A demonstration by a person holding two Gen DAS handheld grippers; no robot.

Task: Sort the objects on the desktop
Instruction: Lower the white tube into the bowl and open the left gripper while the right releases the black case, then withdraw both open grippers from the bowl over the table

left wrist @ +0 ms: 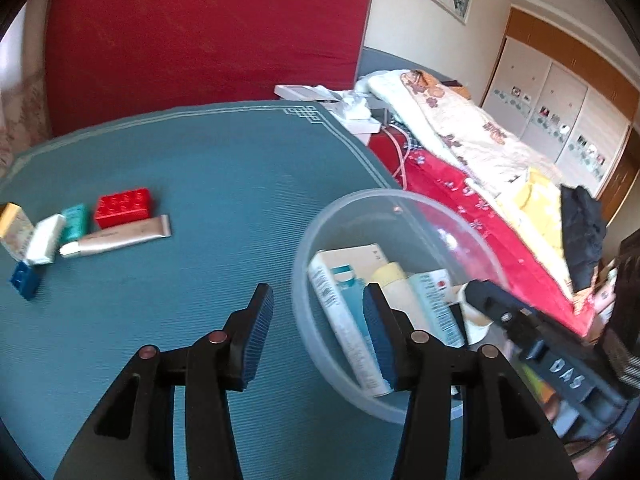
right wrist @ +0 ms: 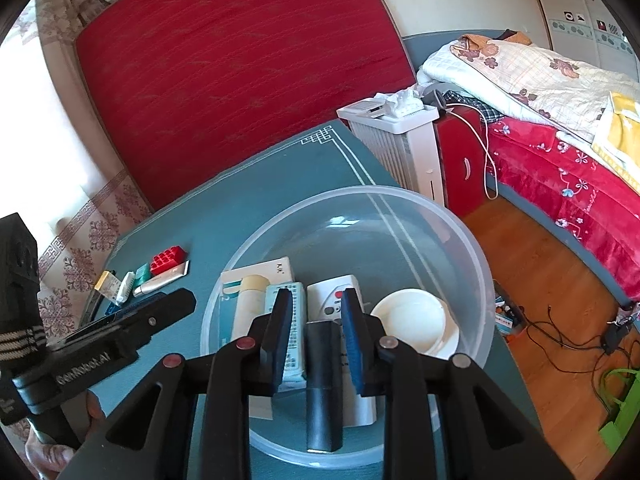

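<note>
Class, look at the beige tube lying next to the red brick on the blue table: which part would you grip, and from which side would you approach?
Grip the beige tube across its mid-body, coming from above with the fingers spanning its narrow width. It lies flat; the red brick sits close behind its crimped end and a white packet crowds its cap end, so the middle looks freest. The left gripper is open and empty.
</note>
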